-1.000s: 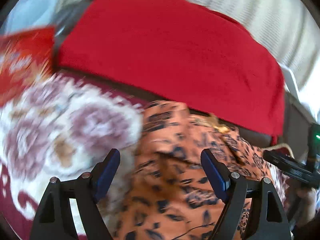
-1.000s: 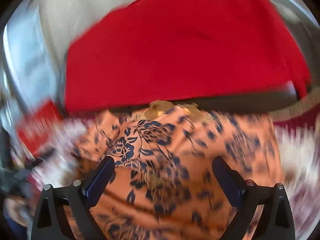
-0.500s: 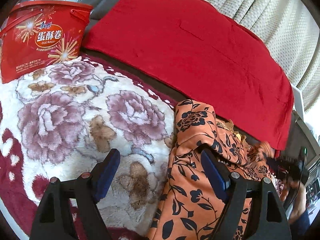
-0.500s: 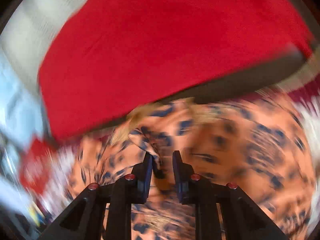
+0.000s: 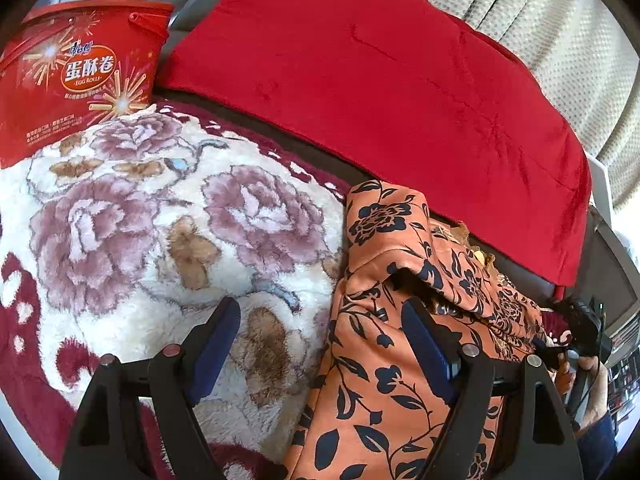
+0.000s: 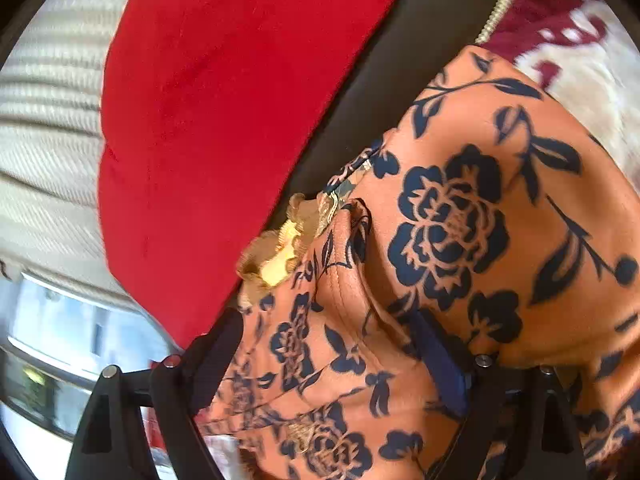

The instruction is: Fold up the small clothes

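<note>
Left wrist view. The left gripper [image 5: 320, 344] stands with its jaws wide apart and nothing pressed between them. One pad hovers over the floral blanket [image 5: 132, 240]; the other sits at the left edge of the orange floral garment [image 5: 384, 360], which lies in the lower right of the frame against the red cover [image 5: 380, 80]. Compared with half a second earlier this view is nearly unchanged: same blanket, same garment edge, same spread. At the far right edge, the right gripper [image 5: 580, 328] and the hand holding it are partly visible beside the garment; its jaw state cannot be read from here.

Right wrist view. The right gripper [image 6: 332, 352] has just been opening: half a second ago its jaws were pinched nearly closed on a ridge of cloth, now they stand wide. Garment fabric [image 6: 460, 240] lies bunched between them, but the pads do not press on it. A gold frill [image 6: 276, 256] shows at the garment's upper edge, centre frame. Judgement: a pinch has been let go, so a fold or tug has probably been laid down; the cloth remains rumpled and the folding looks unfinished.

Writing. The red tin [image 5: 76, 76], upper left of the left view, reads "EGG ROLLS" under large Chinese characters; smaller print is illegible.
</note>
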{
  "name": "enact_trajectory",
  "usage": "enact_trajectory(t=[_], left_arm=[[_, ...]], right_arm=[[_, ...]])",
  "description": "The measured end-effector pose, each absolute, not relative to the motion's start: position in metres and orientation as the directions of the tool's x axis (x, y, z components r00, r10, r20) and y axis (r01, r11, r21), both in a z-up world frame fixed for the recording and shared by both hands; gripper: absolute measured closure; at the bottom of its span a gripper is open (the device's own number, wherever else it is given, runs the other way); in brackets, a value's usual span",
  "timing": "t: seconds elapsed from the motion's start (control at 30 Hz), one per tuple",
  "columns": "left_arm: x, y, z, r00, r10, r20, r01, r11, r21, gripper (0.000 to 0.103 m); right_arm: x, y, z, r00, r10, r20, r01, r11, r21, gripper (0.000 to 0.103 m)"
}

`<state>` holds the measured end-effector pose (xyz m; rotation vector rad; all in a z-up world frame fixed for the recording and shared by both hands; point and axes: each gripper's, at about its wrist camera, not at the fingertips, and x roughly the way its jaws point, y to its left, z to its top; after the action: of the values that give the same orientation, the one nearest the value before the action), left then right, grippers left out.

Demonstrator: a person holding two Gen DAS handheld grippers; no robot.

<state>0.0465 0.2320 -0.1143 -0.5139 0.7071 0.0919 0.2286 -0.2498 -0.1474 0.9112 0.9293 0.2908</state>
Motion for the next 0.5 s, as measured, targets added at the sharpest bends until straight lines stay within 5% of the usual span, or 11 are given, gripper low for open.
enact_trajectory(t=[0.03,0.07,0.2,0.33,0.5], left_arm=[[0.046,0.232,-0.115,0.760,-0.088,-0.644,-0.252,0.874,-0.417,0.020],[0.047,0.232,-0.115,0.758,-0.086,-0.647,-0.253,0.875,-0.412,0.020],[0.048,0.237,-0.117,0.753,-0.084,-0.653,-0.271,0.864,-0.424,0.020],[0.050,0.238,-0.115,0.756,-0.073,-0.650,-0.272,0.868,-0.414,0.020],[0.082,0.223,-0.108,0.746,-0.104,-0.658,-0.239,0.880,-0.410,0.020]], right_arm=[[0.233,-0.239,-0.141,0.576,0.558,-0.597,0.132,0.657,0.742,0.045],[0.239,-0.229,-0.135,0.548,0.546,-0.633,0.097,0.711,0.697,0.087],[0.251,-0.191,-0.091,0.534,0.475,-0.699,-0.038,0.840,0.541,0.090],[0.237,-0.198,-0.022,0.682,0.371,-0.630,-0.105,0.903,0.417,0.090],[0.232,-0.234,-0.082,0.632,0.313,-0.709,0.017,0.909,0.416,0.086]])
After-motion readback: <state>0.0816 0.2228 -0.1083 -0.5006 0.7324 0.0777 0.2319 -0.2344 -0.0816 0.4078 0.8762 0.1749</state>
